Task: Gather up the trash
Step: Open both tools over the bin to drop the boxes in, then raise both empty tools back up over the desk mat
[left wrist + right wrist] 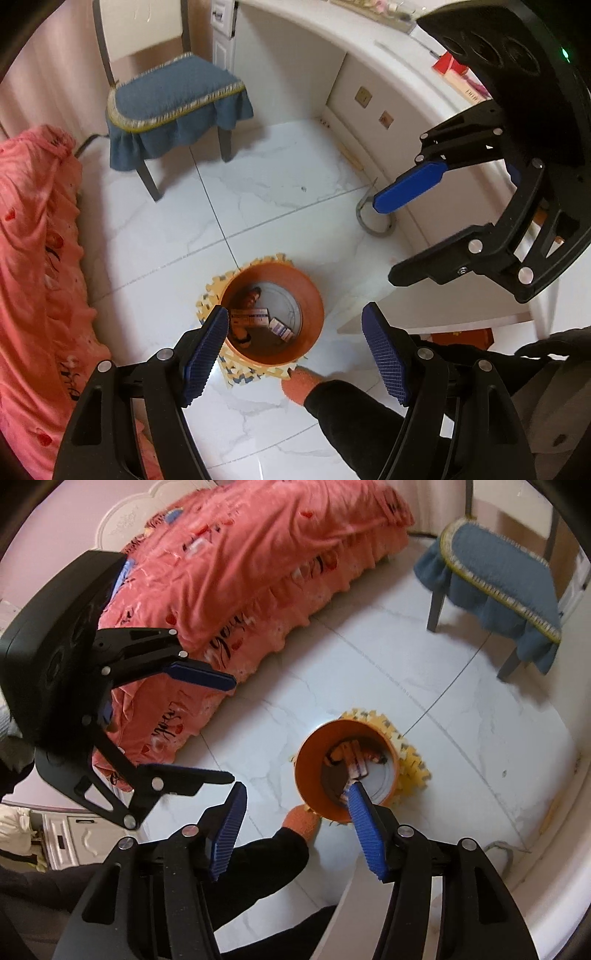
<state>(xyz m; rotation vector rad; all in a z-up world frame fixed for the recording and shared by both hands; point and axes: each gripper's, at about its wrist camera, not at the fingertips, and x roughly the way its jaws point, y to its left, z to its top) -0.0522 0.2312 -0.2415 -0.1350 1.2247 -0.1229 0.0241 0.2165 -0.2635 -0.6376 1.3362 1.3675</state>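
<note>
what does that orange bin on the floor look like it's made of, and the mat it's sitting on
Orange bin: probably plastic, going by its smooth, thin, evenly coloured wall with a soft sheen. Mat under it: likely foam, matte, with interlocking puzzle-tooth edges in yellow and grey.

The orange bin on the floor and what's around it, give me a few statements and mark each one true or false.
1. The round orange plastic bin stands upright on a yellow and grey foam puzzle mat. True.
2. The bin is empty. False: small printed cardboard boxes lie inside it.
3. The left gripper is open and holds nothing. True.
4. The right gripper grips a box. False: its jaws are open with nothing between them.
5. The blue-cushioned chair lies tipped over. False: it stands on its legs.
</note>
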